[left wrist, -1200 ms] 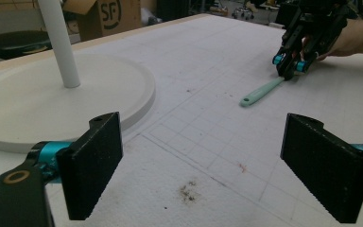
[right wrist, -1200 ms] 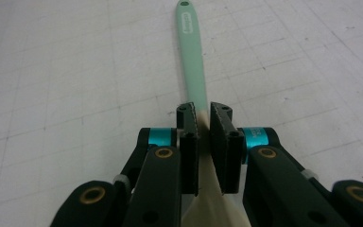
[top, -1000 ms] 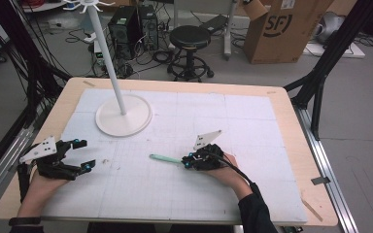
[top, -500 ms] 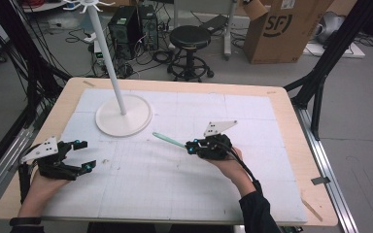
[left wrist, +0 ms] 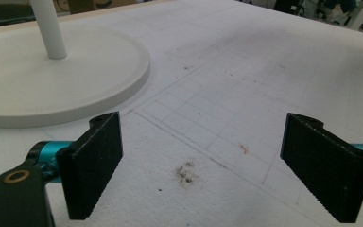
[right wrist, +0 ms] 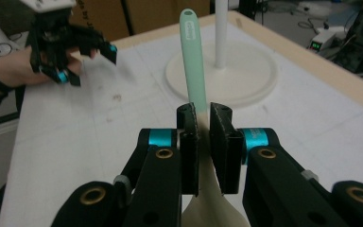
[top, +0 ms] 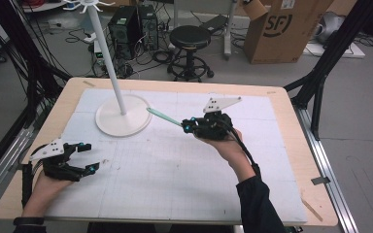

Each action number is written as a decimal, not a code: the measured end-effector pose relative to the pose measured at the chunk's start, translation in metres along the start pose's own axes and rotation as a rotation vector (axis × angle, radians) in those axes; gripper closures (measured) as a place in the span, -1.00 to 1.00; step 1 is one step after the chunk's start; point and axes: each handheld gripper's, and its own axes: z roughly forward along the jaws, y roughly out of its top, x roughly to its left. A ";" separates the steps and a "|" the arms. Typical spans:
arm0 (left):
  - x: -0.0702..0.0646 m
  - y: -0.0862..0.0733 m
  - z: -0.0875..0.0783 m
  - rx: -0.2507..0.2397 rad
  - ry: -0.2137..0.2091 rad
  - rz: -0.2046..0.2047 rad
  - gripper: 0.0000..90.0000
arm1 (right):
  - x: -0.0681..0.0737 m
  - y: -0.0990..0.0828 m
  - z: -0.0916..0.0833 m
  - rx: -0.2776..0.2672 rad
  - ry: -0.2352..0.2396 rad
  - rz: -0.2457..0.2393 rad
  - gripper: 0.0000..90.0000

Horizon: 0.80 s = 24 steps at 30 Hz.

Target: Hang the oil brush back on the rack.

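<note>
Spatula, mint-green in the handle, is what the right gripper holds above the white mat, near the middle of the table; from the high view its handle points out toward the round base of the white stand, with the tip over the base's near rim. The mat is gridded, laid on a light wooden table. Beyond the table stand a black stool, a computer tower amid cables on the grey floor, and a cardboard box. The left gripper sits low at the table's near left, jaws apart.

In the left gripper view, the two black jaws stand wide apart with nothing between them, over grid lines and a few dark smudges; the stand's base lies just ahead.

From the right gripper view, the jaws are closed tight on the spatula where the green handle meets a cream-coloured blade, the handle rising straight up and away. The left gripper shows farther off, held by a hand.
</note>
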 end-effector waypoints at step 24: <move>0.000 0.000 0.000 -0.003 -0.014 0.003 -0.68 | 0.005 0.137 -0.023 -0.036 -0.040 -0.084 0.85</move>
